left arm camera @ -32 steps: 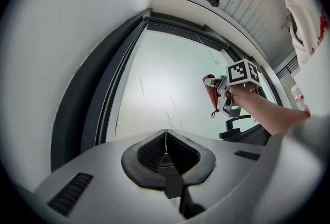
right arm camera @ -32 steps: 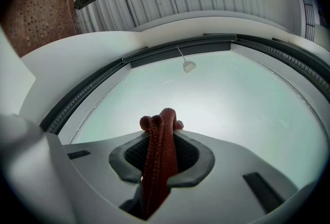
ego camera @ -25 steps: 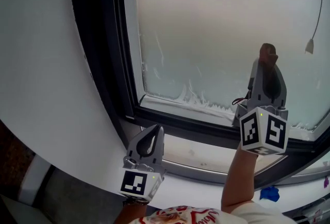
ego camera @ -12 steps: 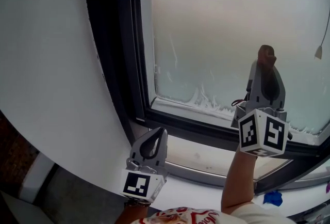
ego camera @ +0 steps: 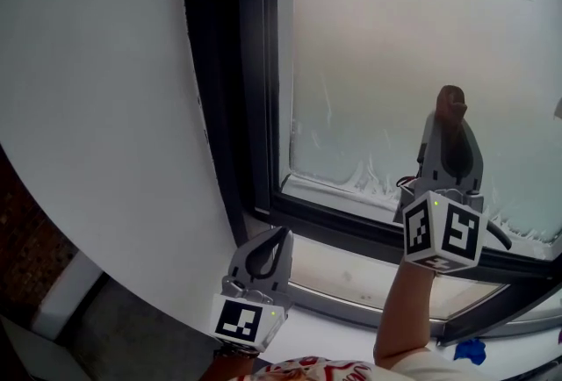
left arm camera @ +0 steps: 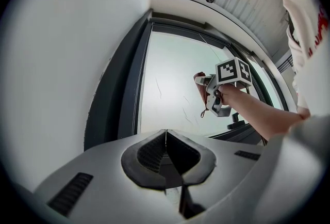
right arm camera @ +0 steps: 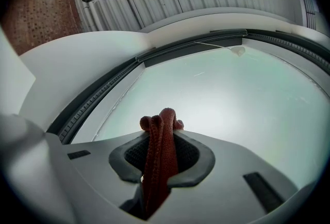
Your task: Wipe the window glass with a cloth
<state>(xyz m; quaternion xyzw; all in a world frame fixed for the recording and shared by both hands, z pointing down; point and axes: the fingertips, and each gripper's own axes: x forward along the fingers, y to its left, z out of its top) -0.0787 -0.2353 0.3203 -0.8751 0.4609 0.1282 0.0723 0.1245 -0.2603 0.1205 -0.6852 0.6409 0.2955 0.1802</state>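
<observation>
One cloth (right arm camera: 159, 152) in right tool (ego camera: 450, 114); left tool (ego camera: 279, 238) empty.

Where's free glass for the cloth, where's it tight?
Bare: glass above and left of the cloth, out to the dark frame; sill between the left tongs and the forearm. Tight at the bottom rail by the right tongs.

Two grippers counted: left gripper (ego camera: 281, 234), right gripper (ego camera: 450, 118). One cloth (ego camera: 452, 98), one window glass (ego camera: 395, 46), one dark frame (ego camera: 255, 107), possibly one blue scrap (ego camera: 474, 351) near right.
</observation>
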